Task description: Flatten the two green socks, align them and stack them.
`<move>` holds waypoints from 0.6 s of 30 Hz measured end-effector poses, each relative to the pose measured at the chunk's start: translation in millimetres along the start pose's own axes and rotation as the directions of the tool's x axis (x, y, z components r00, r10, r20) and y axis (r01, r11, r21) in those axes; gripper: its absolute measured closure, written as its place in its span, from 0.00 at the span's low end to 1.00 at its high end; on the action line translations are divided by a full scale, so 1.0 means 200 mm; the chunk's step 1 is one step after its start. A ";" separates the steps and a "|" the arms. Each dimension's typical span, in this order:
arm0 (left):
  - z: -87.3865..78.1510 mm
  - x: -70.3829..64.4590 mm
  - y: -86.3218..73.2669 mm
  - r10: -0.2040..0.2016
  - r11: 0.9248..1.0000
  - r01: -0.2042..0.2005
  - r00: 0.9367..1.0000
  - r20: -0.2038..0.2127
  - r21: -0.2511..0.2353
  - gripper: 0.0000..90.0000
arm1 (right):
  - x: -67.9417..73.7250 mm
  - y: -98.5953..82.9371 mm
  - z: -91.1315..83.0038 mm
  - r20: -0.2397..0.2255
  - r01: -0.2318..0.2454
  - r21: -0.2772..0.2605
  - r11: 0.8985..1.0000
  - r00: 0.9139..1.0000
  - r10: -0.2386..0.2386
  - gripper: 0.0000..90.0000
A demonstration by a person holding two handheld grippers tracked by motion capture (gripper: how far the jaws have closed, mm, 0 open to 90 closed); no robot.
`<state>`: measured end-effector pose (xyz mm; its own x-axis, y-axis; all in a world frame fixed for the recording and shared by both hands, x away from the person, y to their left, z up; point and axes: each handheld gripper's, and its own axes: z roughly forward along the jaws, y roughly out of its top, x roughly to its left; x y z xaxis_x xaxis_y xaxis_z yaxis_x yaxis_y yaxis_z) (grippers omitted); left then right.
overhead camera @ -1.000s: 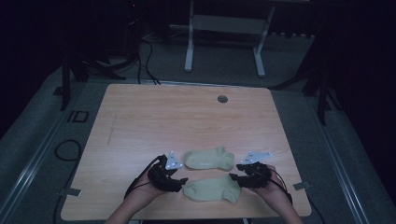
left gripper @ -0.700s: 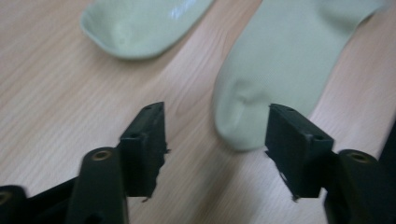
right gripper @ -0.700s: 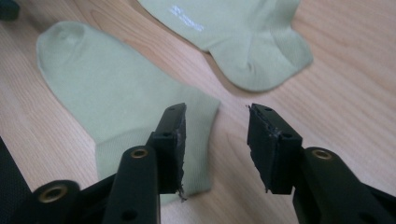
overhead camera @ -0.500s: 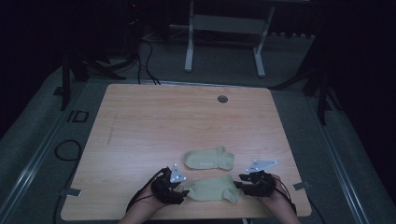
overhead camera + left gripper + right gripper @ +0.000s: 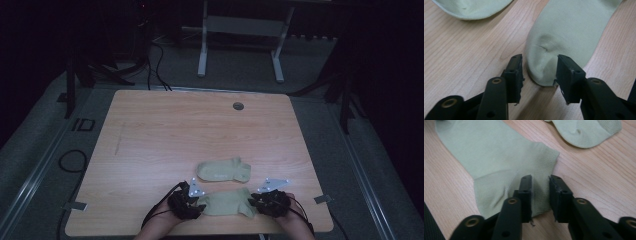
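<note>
Since the frames a second and half a second back, both hands have been drawing toward the near edge of the table (image 5: 150,125), and the near sock (image 5: 227,202) is now lying closer to that edge, a gap opening between it and the far sock (image 5: 222,170). The left gripper (image 5: 192,204) is sitting at the near sock's toe end; in the left gripper view its jaws are standing spread, straddling the rounded toe (image 5: 549,62), the fabric bunching slightly between them, neither pad clearly pressing. The right gripper (image 5: 260,200) is working the cuff end; in the right gripper view its jaws are narrowly parted, the ribbed cuff (image 5: 540,187) running between them; whether they are pinching it, I cannot tell. The near sock is lying flat, just inside the near edge, little room remaining behind the hands. Open tabletop is stretching wide to the left, right and far side, broken by a round grommet (image 5: 238,106) near the far edge. No writing or brand marks are legible on either sock.
</note>
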<state>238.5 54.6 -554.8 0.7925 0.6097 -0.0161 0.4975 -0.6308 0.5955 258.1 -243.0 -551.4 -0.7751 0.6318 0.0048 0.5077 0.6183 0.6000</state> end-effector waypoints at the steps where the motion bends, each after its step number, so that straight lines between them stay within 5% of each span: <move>1: 0.00 0.00 0.00 0.006 1.000 -0.006 1.000 0.006 0.000 0.69 | 0.00 0.00 0.00 -0.002 0.000 0.000 1.000 1.000 0.000 0.87; 6: -0.01 -0.03 -0.01 0.017 1.000 -0.017 1.000 -0.001 -0.011 0.94 | 0.01 0.00 0.00 -0.013 -0.010 -0.005 1.000 1.000 0.010 0.92; 14: -0.04 -0.01 -0.01 -0.020 0.999 0.019 0.999 -0.027 -0.046 0.97 | 0.02 0.01 -0.01 -0.017 0.002 0.009 1.000 1.000 -0.002 0.93; 18: -0.11 0.04 0.04 -0.043 0.995 0.039 0.998 -0.048 -0.086 0.97 | 0.00 0.07 -0.07 -0.014 -0.009 -0.044 0.999 1.000 0.008 0.93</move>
<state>241.4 65.8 -533.1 0.7522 0.6589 -0.0031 0.4956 -0.5627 0.6616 259.5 -241.1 -531.9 -0.7759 0.6305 0.0206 0.4977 0.5917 0.6343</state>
